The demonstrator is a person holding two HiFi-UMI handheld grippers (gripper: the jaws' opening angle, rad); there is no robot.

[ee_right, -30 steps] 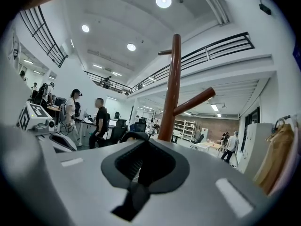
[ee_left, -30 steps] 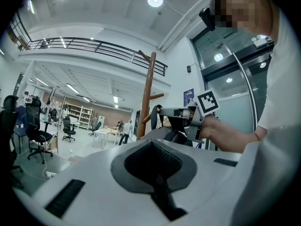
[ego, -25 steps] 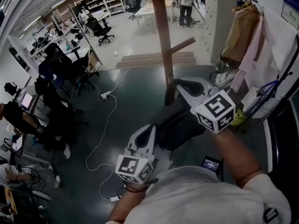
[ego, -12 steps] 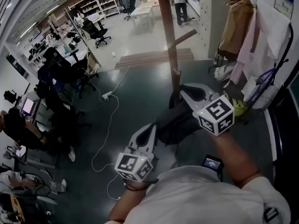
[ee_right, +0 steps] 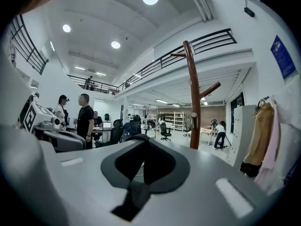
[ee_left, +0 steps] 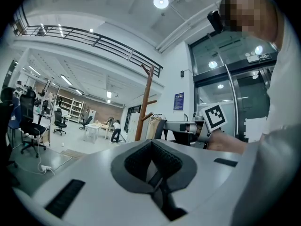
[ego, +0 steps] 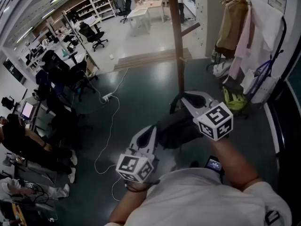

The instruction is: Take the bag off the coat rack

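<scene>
A white power strip [ego: 106,97] lies on the dark floor [ego: 141,93], office chairs [ego: 90,32] beyond.

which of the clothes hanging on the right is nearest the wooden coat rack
The brown coat: it hangs leftmost, on the side toward the coat rack; the pale pink garment hangs beyond it.

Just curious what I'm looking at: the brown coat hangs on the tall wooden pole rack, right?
No. The brown coat hangs by the wall at the right, apart from the tall wooden pole rack, whose pegs look bare. The right gripper view shows this.
</scene>
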